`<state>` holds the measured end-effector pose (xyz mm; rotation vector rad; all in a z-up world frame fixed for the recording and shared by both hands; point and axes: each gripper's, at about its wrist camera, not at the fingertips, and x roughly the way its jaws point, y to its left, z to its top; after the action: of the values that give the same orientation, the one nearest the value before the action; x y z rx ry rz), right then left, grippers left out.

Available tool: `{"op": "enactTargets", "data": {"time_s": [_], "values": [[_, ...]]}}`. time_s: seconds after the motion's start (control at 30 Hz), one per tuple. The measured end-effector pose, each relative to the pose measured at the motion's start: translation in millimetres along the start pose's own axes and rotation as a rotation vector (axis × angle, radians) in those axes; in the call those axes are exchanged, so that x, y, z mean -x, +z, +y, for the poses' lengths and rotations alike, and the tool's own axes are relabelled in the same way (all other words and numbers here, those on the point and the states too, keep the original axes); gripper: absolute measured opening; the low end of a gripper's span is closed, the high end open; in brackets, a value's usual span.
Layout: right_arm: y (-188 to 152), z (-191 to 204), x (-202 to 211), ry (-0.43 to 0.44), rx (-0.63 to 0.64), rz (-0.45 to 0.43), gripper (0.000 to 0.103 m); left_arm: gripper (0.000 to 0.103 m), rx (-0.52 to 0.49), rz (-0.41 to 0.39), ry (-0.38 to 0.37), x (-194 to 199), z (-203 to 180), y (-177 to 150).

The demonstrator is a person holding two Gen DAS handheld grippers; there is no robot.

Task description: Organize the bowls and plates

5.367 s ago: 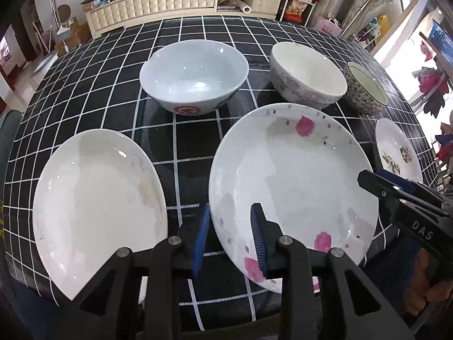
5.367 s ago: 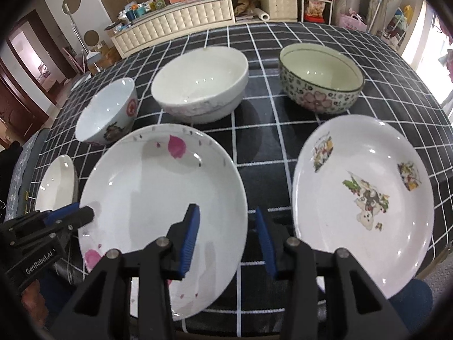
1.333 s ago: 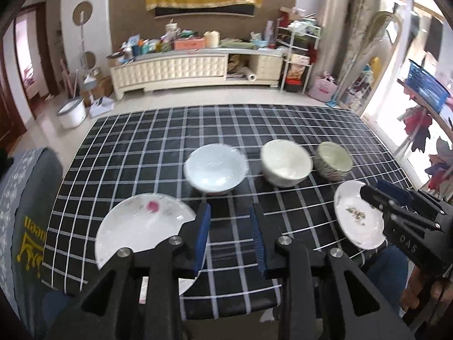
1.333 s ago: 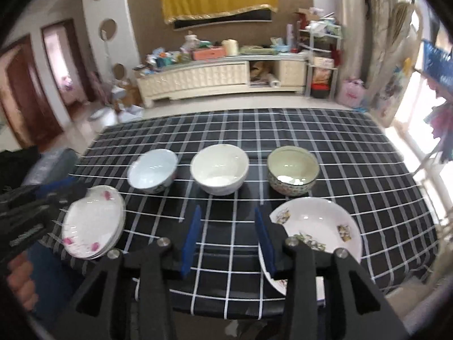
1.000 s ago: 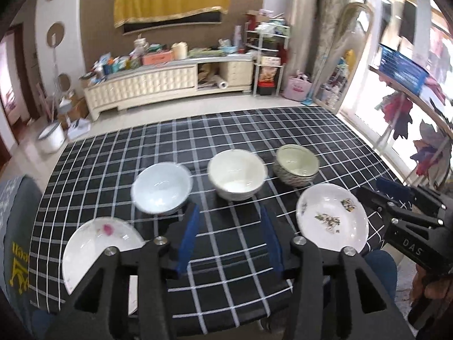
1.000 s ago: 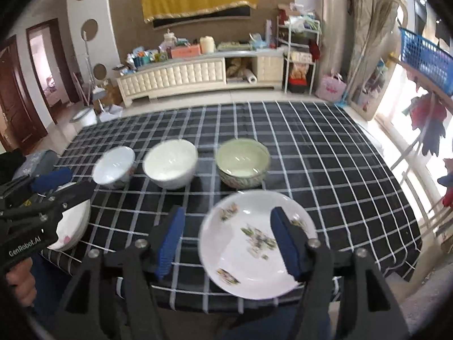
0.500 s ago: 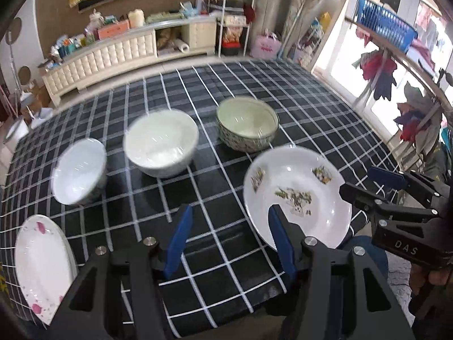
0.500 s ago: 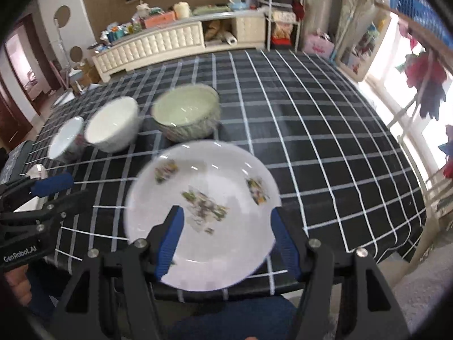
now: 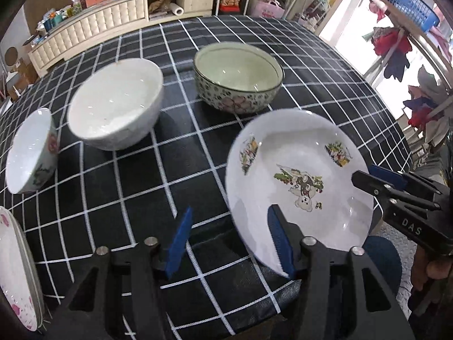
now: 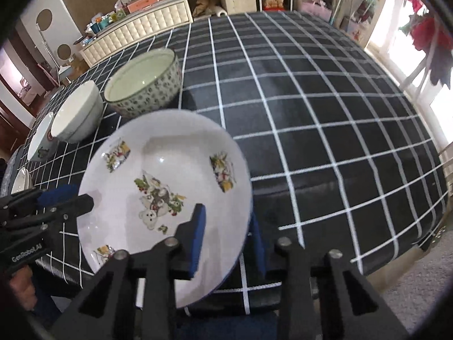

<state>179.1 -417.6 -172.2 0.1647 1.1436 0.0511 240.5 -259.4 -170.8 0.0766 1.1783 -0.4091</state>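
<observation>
The right gripper (image 10: 228, 239) has its jaws closed on the near right rim of the round white ceramic plate printed with small bear and flower pictures (image 10: 158, 170): its left blue pad lies on the plate's inner face and its right pad is under the rim, partly hidden by it. These jaws have just been closing, with the rim between them. The plate sits at the near right part of the black tablecloth with a white grid (image 9: 311, 65), its near edge past the table's edge, and it looks tilted rather than flat. The left gripper (image 9: 230, 243) is partly open and holds nothing. Its jaws have also just been narrowing, with mostly bare cloth between them. Its right pad overlaps the plate's near left rim in the left wrist view, and I cannot tell whether it touches. Far of the plate stands a round bowl with a pale green inside and a dotted, flowered outside (image 9: 237, 73), close to the plate but apart from it. To its left is a plain white ceramic bowl (image 9: 113, 104), and further left a smaller white bowl with a red flower print on its side (image 9: 28, 153); the three stand in a row. At the near left edge lies a stack of white plates with pink blossoms (image 9: 14, 269), well apart from the held plate. A cream tufted sideboard (image 9: 99, 25) runs along the far wall.
</observation>
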Motion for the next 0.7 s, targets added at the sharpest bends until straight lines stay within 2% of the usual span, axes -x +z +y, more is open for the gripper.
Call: {"op": "enactTargets", "data": {"time_s": [0.13,0.3,0.7], "values": [[-1.2,-5.4,-4.6,0.018,-0.014,0.009,0.023,0.024,0.006,0.034,0.0,-12.9,-0.8,1.6],[-1.4,-8.5,-3.2,0.043,-0.02,-0.003,0.021,0.014,0.005,0.047,-0.016,-19.8,-4.2,2.9],[-6.0,4.4,4.6,0.036,-0.039,-0.013,0.021,0.015,-0.003,0.033,0.011,-18.9,-4.7,4.9]]}}
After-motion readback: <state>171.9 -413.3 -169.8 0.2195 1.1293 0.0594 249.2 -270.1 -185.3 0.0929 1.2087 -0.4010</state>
